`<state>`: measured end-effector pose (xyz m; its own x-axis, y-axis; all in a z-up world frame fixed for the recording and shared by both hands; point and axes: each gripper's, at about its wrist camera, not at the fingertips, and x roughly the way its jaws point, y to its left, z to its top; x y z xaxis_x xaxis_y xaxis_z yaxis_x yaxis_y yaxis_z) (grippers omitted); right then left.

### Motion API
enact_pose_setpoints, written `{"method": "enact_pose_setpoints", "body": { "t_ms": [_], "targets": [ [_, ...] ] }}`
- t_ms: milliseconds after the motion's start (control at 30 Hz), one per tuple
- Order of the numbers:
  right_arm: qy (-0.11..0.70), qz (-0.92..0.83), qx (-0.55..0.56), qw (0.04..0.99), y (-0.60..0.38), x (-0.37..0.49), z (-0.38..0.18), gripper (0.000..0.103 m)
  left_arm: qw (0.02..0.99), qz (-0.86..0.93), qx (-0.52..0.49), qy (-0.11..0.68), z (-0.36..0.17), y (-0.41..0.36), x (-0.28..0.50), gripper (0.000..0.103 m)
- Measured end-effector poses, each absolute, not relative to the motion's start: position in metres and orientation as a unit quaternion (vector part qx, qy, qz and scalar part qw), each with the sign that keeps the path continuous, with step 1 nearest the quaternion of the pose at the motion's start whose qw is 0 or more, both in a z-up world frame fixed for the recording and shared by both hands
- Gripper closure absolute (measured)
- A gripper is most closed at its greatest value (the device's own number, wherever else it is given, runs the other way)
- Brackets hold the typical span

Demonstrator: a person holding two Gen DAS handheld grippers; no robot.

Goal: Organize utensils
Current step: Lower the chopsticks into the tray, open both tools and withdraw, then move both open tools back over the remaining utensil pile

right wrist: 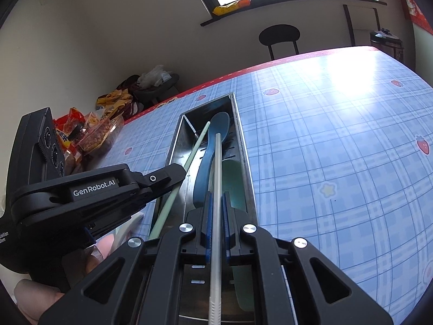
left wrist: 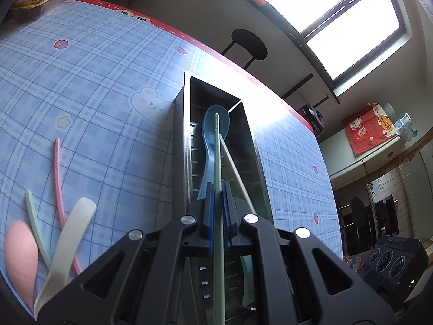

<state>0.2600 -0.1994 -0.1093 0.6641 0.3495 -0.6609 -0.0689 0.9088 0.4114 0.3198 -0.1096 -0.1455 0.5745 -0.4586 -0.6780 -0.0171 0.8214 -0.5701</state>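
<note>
A long steel utensil box [left wrist: 250,135] lies on the blue checked tablecloth, and both grippers point down into it. My left gripper [left wrist: 217,187] is shut on a green chopstick [left wrist: 217,149] whose tip rests over the blue spoon [left wrist: 209,146] inside. My right gripper [right wrist: 217,197] is shut on a white chopstick [right wrist: 217,168] that also reaches onto the blue spoon [right wrist: 220,122]. A green spoon [right wrist: 235,184] lies beside it in the box. The left gripper [right wrist: 184,174] comes in from the left in the right wrist view.
Left of the box lie a pink chopstick [left wrist: 58,178], a second green chopstick [left wrist: 35,222], a white spoon [left wrist: 73,233] and a pink spoon [left wrist: 20,252]. Snack packets [right wrist: 97,132] crowd the far left corner. A black chair [right wrist: 278,36] stands beyond the table's red edge.
</note>
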Motion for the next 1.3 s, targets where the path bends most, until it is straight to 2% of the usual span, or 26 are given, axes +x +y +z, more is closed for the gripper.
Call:
{"method": "enact_pose_setpoints", "body": {
  "t_ms": [167,367,500,600,700,833,1067,1167,1300],
  "targets": [
    [0.387,0.118,0.185,0.895,-0.202,0.259,-0.107,0.091,0.851,-0.138,-0.258,0.437,-0.139,-0.110,0.317,0.093],
    [0.370,0.106,0.197,0.902,-0.212,0.253,-0.100,0.079,0.857,-0.139,-0.244,0.432,-0.131,-0.112,0.317,0.094],
    [0.364,0.095,0.194,0.906,-0.215,0.250,-0.096,0.064,0.863,-0.139,-0.234,0.425,-0.125,-0.109,0.316,0.094],
    [0.356,0.098,0.189,0.910,-0.215,0.245,-0.090,0.058,0.877,-0.140,-0.210,0.409,-0.114,-0.105,0.308,0.094],
    [0.341,0.105,0.172,0.918,-0.212,0.239,-0.083,0.053,0.894,-0.138,-0.178,0.387,-0.101,-0.098,0.292,0.091],
    [0.317,0.109,0.125,0.934,-0.200,0.230,-0.073,0.046,0.922,-0.118,-0.111,0.351,-0.089,-0.084,0.262,0.082],
    [0.285,0.150,0.065,0.944,-0.170,0.211,-0.059,0.045,0.944,-0.064,-0.047,0.321,-0.084,-0.041,0.203,0.075],
    [0.281,0.170,0.047,0.943,-0.157,0.205,-0.057,0.045,0.946,-0.044,-0.047,0.318,-0.085,-0.018,0.178,0.067],
    [0.282,0.201,0.034,0.937,-0.141,0.199,-0.055,0.043,0.944,-0.029,-0.053,0.325,-0.089,0.007,0.152,0.065]
  ]
}}
